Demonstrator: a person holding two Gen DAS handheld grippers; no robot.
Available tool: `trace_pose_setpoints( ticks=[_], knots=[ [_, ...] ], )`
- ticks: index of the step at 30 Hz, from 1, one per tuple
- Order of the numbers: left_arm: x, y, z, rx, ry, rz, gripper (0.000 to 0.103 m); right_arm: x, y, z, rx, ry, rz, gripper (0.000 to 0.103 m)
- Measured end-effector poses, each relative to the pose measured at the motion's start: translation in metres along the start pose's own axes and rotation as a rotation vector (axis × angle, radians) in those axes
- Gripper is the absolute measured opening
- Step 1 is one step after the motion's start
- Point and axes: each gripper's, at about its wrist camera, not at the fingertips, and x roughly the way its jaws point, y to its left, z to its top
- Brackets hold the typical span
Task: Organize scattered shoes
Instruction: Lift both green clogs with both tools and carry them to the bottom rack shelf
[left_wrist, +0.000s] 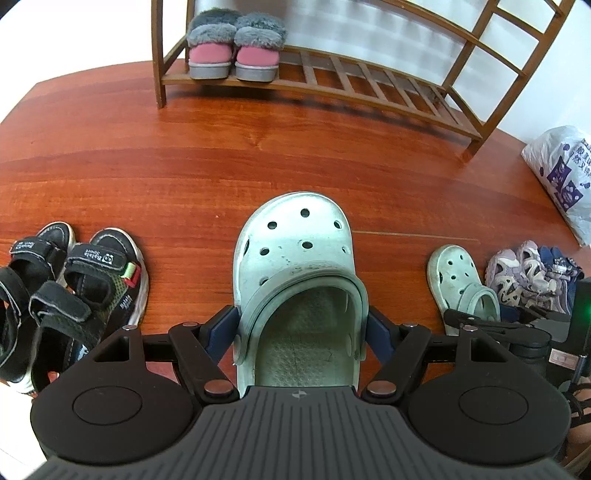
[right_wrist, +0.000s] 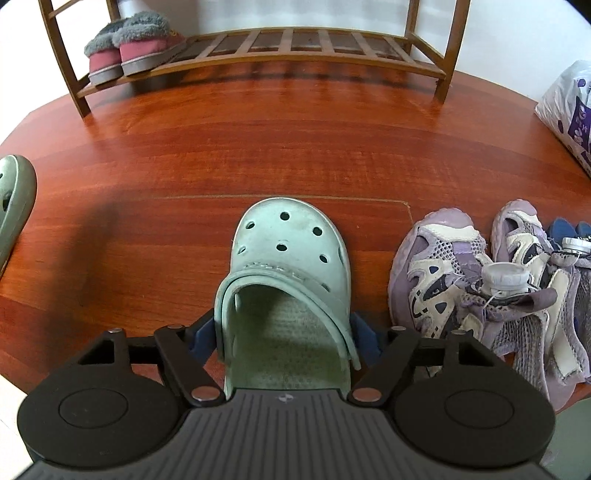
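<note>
From the left wrist, the left gripper has its blue-padded fingers spread wide and pressed to both sides of a pale mint-green foam clog with round vent holes. The clog's heel opening sits between the fingers; its long axis runs straight ahead, toe pointing away toward the brown slatted wooden shoe rack. On the rack's low shelf, ahead and left of the fingers, stands a pair of pink slippers with grey fur cuffs, toes toward the camera. A pair of black strapped sandals lies left of the fingers on the reddish polished wood floor; a white printed plastic bag lies far right.

From the right wrist, the right gripper straddles the matching second mint-green clog, fingers wide apart and close against its sides; whether they press I cannot tell. Its toe also points ahead toward the rack. A pair of lilac mesh sneakers lies just right of the fingers.
</note>
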Motion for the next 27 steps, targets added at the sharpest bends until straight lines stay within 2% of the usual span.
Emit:
trace_pose_setpoints(
  ticks=[9,16,23,27],
  knots=[
    [0.015,0.001,0.028,-0.008,-0.012,-0.007,0.074,-0.016,0.002,0.025,0.022,-0.042,0.007,0.072],
    [0.030,-0.005,0.054,-0.026,-0.022,0.004,0.074,-0.007,-0.003,0.054,0.033,-0.023,0.032,0.070],
    [0.038,-0.010,0.072,-0.044,-0.030,0.015,0.074,0.017,-0.005,0.055,-0.010,0.002,0.017,0.070],
    [0.042,-0.014,0.073,-0.043,-0.015,0.026,0.074,0.019,-0.001,0.051,-0.041,-0.022,0.012,0.074]
  ],
)
